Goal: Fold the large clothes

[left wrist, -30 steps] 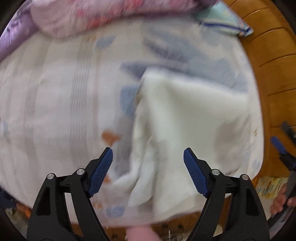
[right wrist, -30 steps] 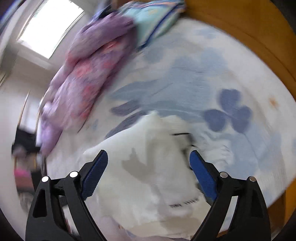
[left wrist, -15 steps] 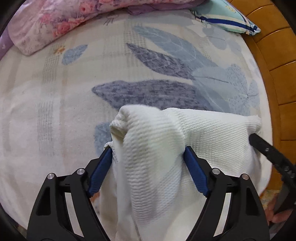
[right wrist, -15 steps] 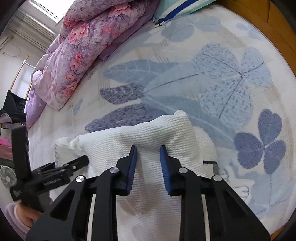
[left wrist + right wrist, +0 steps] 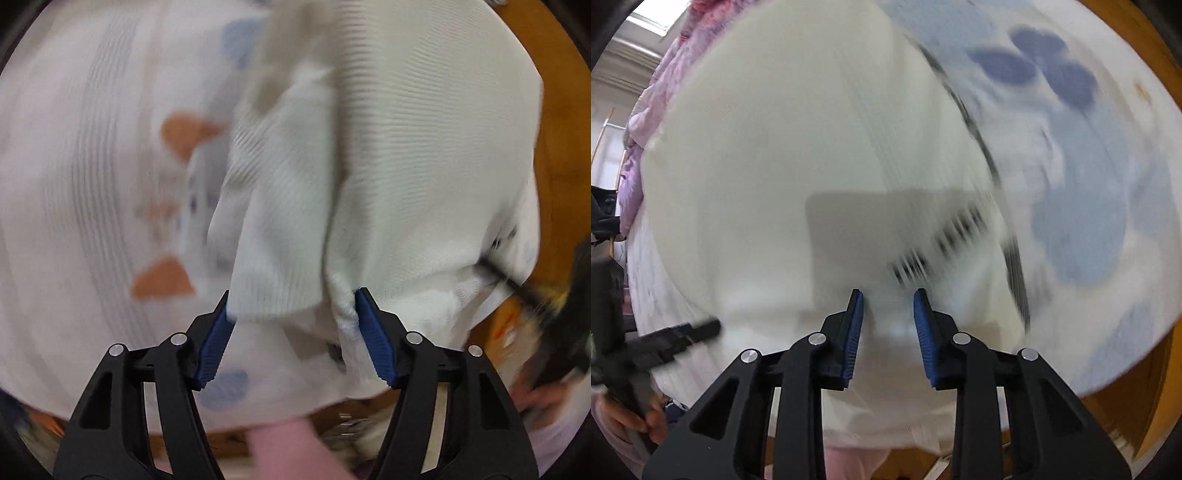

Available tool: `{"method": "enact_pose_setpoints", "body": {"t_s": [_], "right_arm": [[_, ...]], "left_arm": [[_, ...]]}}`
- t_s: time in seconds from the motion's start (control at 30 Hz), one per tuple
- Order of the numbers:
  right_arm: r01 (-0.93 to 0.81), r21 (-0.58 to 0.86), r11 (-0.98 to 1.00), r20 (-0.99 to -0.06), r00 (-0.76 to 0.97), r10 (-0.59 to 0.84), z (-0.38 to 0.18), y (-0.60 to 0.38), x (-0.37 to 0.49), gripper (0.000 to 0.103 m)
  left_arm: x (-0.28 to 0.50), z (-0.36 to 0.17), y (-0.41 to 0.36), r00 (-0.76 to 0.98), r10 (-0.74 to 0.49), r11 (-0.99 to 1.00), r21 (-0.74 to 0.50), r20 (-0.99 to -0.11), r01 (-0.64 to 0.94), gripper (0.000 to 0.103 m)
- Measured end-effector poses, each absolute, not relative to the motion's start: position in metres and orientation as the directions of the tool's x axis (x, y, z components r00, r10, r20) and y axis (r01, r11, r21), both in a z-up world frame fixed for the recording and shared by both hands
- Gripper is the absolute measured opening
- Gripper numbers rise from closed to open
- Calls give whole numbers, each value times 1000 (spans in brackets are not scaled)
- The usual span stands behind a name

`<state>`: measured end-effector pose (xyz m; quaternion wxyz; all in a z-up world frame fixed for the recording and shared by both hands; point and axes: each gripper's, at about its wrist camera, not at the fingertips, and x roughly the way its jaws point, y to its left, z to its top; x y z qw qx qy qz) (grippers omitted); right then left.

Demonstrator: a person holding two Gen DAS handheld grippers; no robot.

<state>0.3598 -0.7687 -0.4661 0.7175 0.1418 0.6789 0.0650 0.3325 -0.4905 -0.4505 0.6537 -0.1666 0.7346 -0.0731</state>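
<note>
Left wrist view: the left gripper [image 5: 291, 339] has just been closing, its pads around a bunch of the white top [image 5: 424, 155], which lies near the bed's [image 5: 74, 184] front edge by the wooden frame [image 5: 561, 129]. The right gripper [image 5: 888, 334] is pinched narrow on the top's hem. Mid-fold, I'd say, both hands hauling cloth. Next: carry that edge over evenly, lay it square, then let go

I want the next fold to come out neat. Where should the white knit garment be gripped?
Probably at its near edge, from above: the white knit garment lies on the bed sheet, and the bunched cloth there already rises between the left gripper fingers.
</note>
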Motion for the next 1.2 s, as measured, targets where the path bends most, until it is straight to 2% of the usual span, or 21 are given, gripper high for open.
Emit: {"method": "enact_pose_setpoints", "body": {"t_s": [0.17, 0.27, 0.3, 0.37, 0.43, 0.5, 0.53, 0.6, 0.67, 0.7, 0.73, 0.8, 0.83, 0.9, 0.93, 0.97, 1.0, 1.03, 1.07, 1.1, 1.2], "right_arm": [[260, 331, 907, -943, 43, 331, -445, -771, 352, 30], [218, 370, 903, -929, 60, 366, -425, -761, 353, 34], [199, 337, 920, -940, 26, 339, -426, -754, 351, 41], [199, 293, 935, -949, -56, 309, -447, -746, 339, 43], [244, 287, 926, -946, -83, 315, -476, -747, 325, 44], [285, 307, 908, -940, -55, 335, -482, -753, 319, 43], [324, 316, 892, -934, -57, 352, -474, -757, 321, 44], [344, 362, 866, -922, -4, 386, -448, -766, 325, 44], [331, 366, 870, -927, 47, 372, -425, -774, 331, 59], [322, 352, 879, -935, 75, 347, -412, -779, 334, 66], [317, 343, 884, -939, 102, 327, -402, -785, 338, 67], [320, 336, 886, -942, 126, 312, -392, -795, 344, 67], [328, 336, 883, -942, 130, 311, -388, -806, 344, 67], [356, 334, 873, -943, 139, 304, -384, -816, 354, 68], [373, 335, 865, -942, 139, 305, -386, -815, 353, 69], [395, 340, 854, -940, 129, 315, -388, -817, 351, 69], [410, 343, 845, -938, 115, 326, -393, -813, 349, 69], [430, 349, 832, -934, 93, 344, -396, -815, 344, 69], [438, 353, 827, -932, 83, 354, -399, -817, 341, 69], [445, 353, 823, -930, 75, 359, -399, -817, 336, 69], [465, 331, 821, -936, 51, 348, -399, -817, 316, 69]], "left_arm": [[327, -420, -497, -96, -327, 944, -320, -940, -77, 64], [325, -390, -512, -45, -348, 936, -350, -936, 43, 65], [324, -387, -521, -47, -342, 935, -345, -939, 88, 65], [322, -398, -535, -79, -330, 930, -339, -941, 140, 65], [318, -426, -541, -140, -313, 936, -330, -939, 121, 64], [318, -446, -534, -207, -304, 950, -312, -930, 5, 58], [320, -442, -526, -188, -370, 929, -361, -910, -83, 56], [326, -420, -518, -107, -416, 907, -404, -903, -117, 57], [342, -393, -515, -41, -383, 922, -380, -923, -74, 59], [352, -383, -515, -11, -358, 932, -357, -934, -60, 65], [365, -371, -513, 32, -337, 940, -338, -941, -53, 75], [393, -354, -507, 137, -358, 928, -368, -924, -60, 80], [408, -347, -505, 191, -364, 921, -383, -912, -71, 87], [440, -355, -506, 205, -334, 932, -354, -920, -73, 91], [457, -372, -509, 150, -294, 948, -308, -944, -82, 87], [466, -387, -509, 96, -271, 953, -281, -958, -113, 74], [474, -399, -508, 53, -342, 923, -346, -938, -169, 49], [478, -400, -508, 47, -356, 909, -357, -933, -213, 45], [483, -393, -501, 54, -350, 914, -354, -935, -197, 40], [486, -384, -506, 68, -328, 928, -335, -942, -163, 28], [493, -360, -502, 139, -316, 936, -333, -938, -119, 13]]}}
